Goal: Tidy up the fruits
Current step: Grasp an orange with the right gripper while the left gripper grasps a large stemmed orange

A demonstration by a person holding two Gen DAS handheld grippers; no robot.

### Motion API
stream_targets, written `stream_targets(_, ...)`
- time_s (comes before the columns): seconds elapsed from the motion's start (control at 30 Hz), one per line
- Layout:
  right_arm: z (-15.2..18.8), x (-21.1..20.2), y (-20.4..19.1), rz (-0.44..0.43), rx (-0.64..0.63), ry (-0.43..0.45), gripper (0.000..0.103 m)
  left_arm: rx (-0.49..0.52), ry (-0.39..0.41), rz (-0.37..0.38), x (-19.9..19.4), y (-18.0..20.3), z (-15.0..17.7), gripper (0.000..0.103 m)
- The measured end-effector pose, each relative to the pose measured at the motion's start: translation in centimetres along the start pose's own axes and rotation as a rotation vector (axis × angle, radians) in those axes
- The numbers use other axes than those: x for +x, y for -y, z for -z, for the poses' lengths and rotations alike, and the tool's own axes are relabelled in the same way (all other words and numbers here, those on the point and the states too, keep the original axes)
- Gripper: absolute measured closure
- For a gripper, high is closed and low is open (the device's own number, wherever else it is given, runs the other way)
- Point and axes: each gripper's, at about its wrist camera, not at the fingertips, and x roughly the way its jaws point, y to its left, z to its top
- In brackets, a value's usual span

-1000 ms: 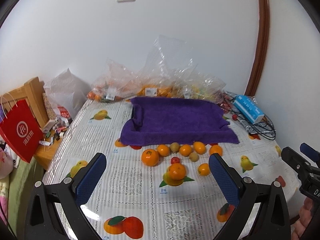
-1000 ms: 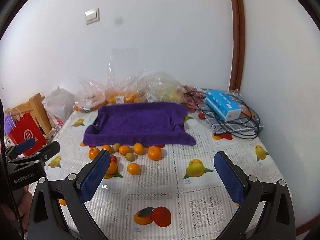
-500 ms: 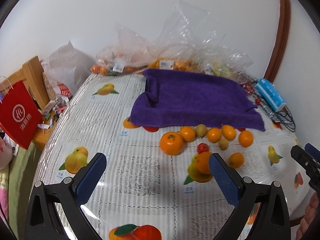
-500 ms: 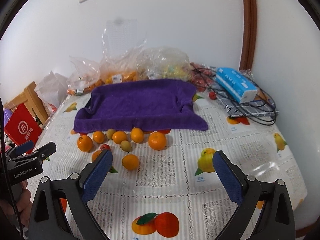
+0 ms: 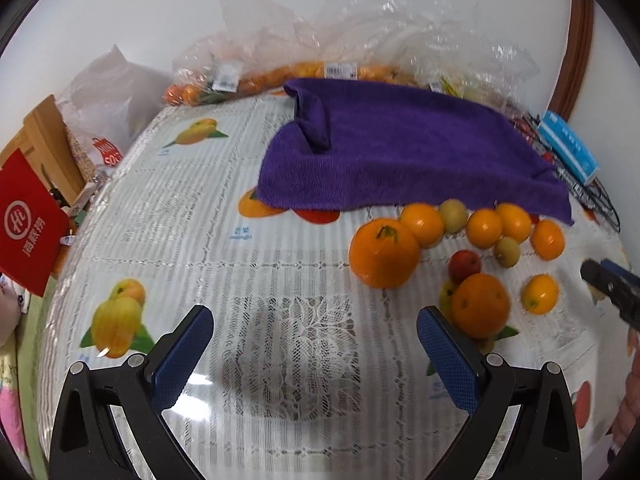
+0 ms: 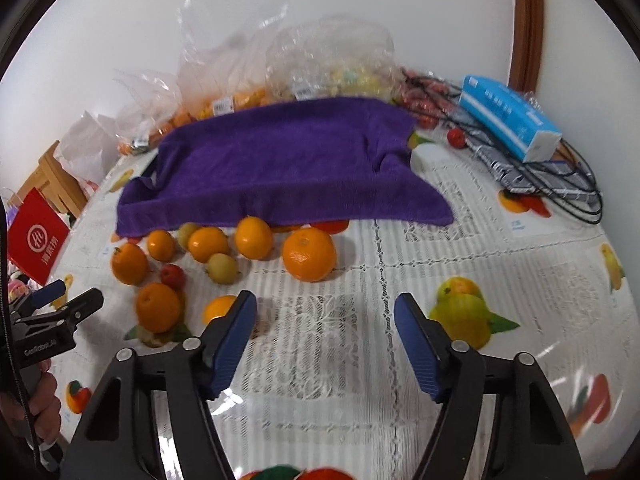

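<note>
Several oranges, two pale yellow-green fruits and a small red fruit lie loose on the printed tablecloth in front of a purple towel (image 5: 400, 152) (image 6: 280, 168). The biggest orange (image 5: 384, 254) sits ahead and right of my left gripper (image 5: 316, 340), which is open and empty just above the cloth. A second large orange (image 5: 480, 304) lies beside its right finger. My right gripper (image 6: 326, 336) is open and empty; a large orange (image 6: 309, 254) lies just ahead of it and a small orange (image 6: 219, 308) touches its left finger (image 6: 232, 340).
Clear plastic bags of fruit (image 6: 320, 64) are piled against the wall behind the towel. A blue tissue pack (image 6: 508, 120) and black cables (image 6: 568, 188) lie at the right. A red paper bag (image 5: 28, 220) and wooden furniture (image 5: 52, 140) stand off the table's left edge.
Both grippers have moved forward and down toward the loose fruit, which now looks much larger. Both stay open; the right one's jaws look a little narrower.
</note>
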Motion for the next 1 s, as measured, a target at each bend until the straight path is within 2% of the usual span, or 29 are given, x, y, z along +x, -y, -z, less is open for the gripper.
stream_targets(0.2,-0.4,3.7,0.2,-0.045,0.001,-0.005,0.041,0.006,-0.011,0.054,1.4,-0.6,0.6,0.001)
stream_targets(0.37,-0.6,5.9,-0.3,-0.03,-0.03,-0.017,0.043,0.032,-0.002,0.045,2.2,-0.5,0.7,0.001)
stream_targets(0.6,-1.2,6.8,-0.8,0.003,-0.083,0.016,0.044,0.066,0.019,0.06,2.3,0.2,1.0,0.002)
stream_targets(0.7,-1.6,7.1,-0.6,-0.016,-0.079,0.019,0.05,0.054,0.019,0.061,2.4,0.1,0.8,0.002)
stream_targets(0.77,-1.8,7.1,-0.5,-0.034,-0.075,0.022,0.061,0.052,0.02,0.056,2.4,0.2,0.8,0.004)
stream_targets(1.0,-1.7,7.0,-0.6,-0.054,-0.076,0.027,0.062,0.021,0.044,0.079,2.1,-0.4,0.9,0.013)
